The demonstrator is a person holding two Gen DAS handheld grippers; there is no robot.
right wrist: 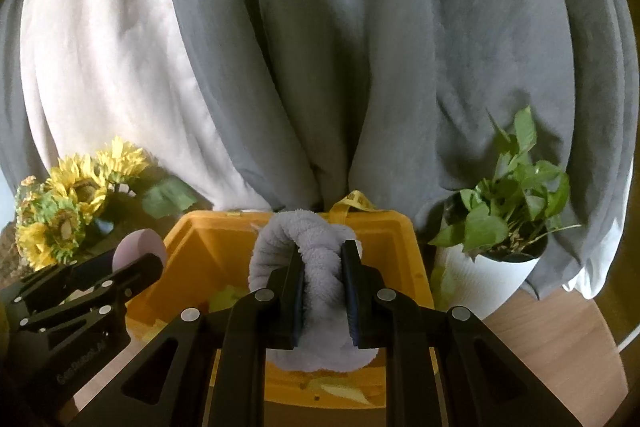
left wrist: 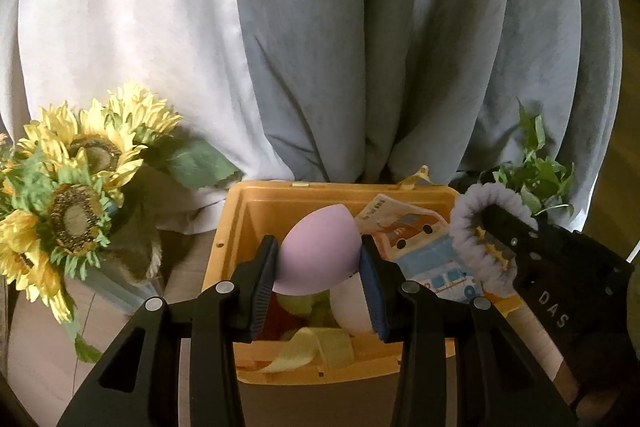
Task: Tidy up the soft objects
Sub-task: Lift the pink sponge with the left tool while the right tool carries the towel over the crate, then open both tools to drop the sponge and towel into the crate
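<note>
My left gripper (left wrist: 319, 253) is shut on a lilac egg-shaped sponge (left wrist: 316, 251), held over the open yellow bin (left wrist: 256, 203). The right gripper (right wrist: 322, 267) is shut on a fluffy grey-lilac scrunchie (right wrist: 296, 239), also above the yellow bin (right wrist: 208, 239). In the left wrist view the scrunchie (left wrist: 468, 239) and the right gripper's black body show at the right, over the bin's right rim. The right wrist view shows the sponge (right wrist: 138, 247) at the left in the left gripper. Inside the bin lie a printed cloth with vehicles (left wrist: 424, 251), a yellow cloth (left wrist: 316, 349) and greenish soft items.
A bunch of artificial sunflowers (left wrist: 68, 195) stands left of the bin. A green potted plant in a white pot (right wrist: 500, 227) stands to its right. Grey and white curtains (right wrist: 320, 47) hang close behind. Wooden tabletop (right wrist: 560, 339) shows at the right.
</note>
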